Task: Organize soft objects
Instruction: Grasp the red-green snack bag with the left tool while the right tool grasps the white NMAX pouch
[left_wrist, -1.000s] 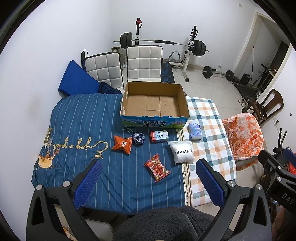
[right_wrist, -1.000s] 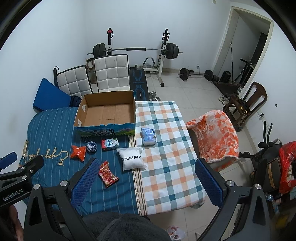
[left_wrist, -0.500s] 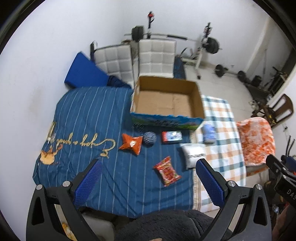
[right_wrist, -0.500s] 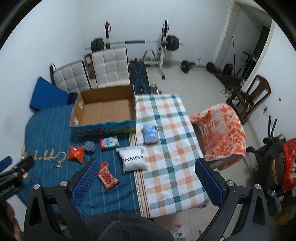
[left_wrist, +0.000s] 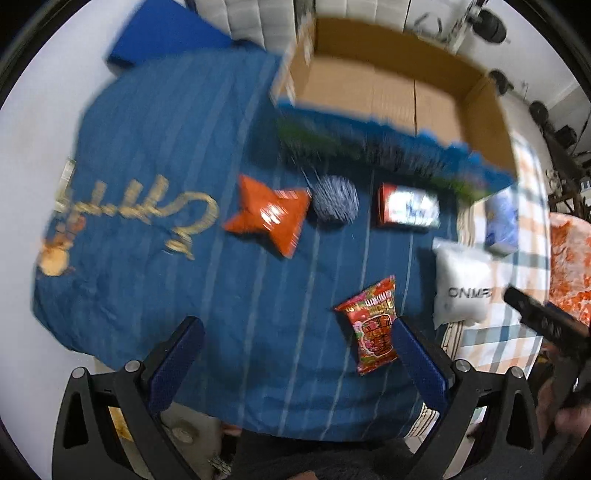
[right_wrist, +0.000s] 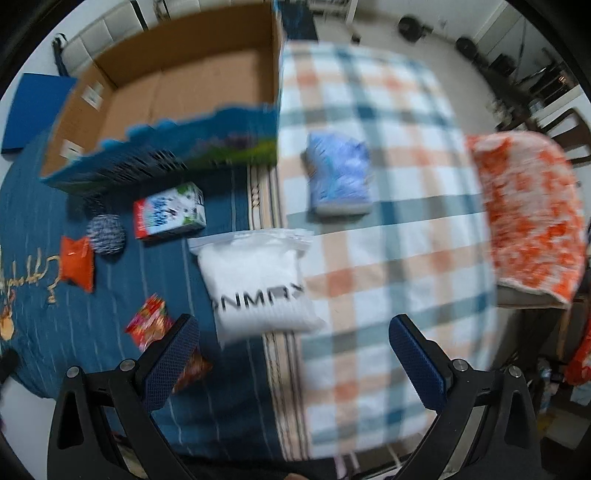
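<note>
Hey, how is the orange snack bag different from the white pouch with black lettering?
The orange snack bag is bright orange and pinched at its ends, while the white pouch is plain white with black letters and pillow-shaped. The orange snack bag looks smaller. It lies wholly on the blue striped cloth; the white pouch straddles the edge onto the checked cloth. Both lie flat, ungripped, outside the cardboard box.

Orange-patterned blanket (right_wrist: 528, 218) drapes beside the plaid cloth (right_wrist: 399, 229).
</note>
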